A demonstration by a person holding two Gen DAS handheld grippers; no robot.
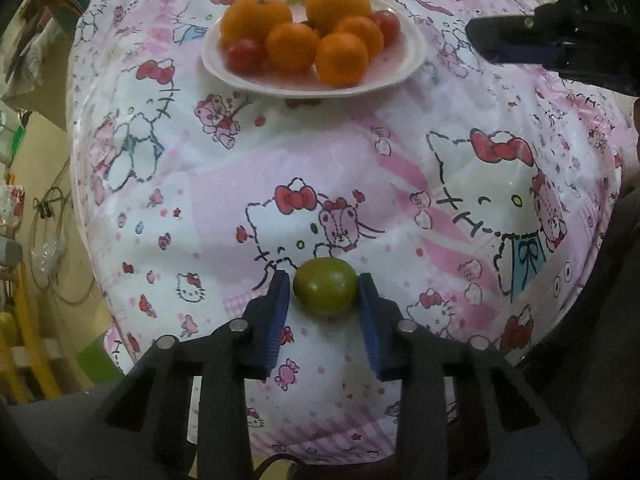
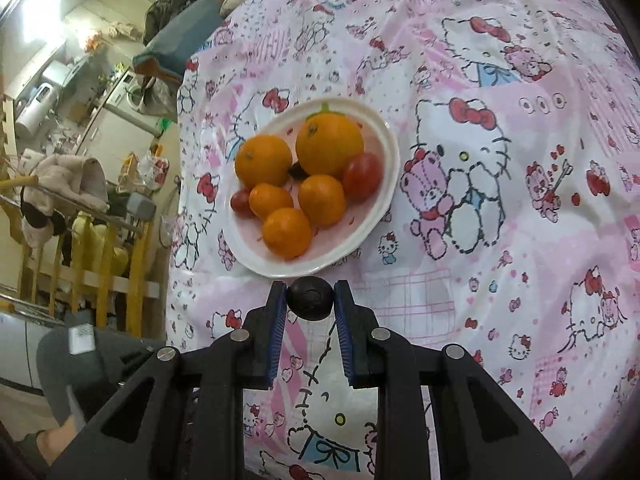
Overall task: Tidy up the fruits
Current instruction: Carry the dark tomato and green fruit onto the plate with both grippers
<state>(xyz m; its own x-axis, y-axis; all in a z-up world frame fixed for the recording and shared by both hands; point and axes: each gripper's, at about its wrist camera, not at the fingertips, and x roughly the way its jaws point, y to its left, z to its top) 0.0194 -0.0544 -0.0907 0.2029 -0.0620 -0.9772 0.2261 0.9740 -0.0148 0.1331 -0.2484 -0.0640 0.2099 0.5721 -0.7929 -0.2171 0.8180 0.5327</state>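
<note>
The left gripper (image 1: pixel 325 286) clasps a green fruit (image 1: pixel 325 285) on the near bench (image 1: pixel 400 152); smooth, round, likely slippery, best held across its middle. The right gripper (image 2: pixel 310 298) grips a small dark fruit (image 2: pixel 310 299), probably soft, just short of the plate (image 2: pixel 384 168).

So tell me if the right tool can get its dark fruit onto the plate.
Probably yes: the right tool grips the dark fruit just short of the plate, with nothing between them.

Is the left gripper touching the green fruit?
Touching. The left wrist view shows the left gripper with its jaws closed against both sides of the green fruit, no gap visible.
</note>
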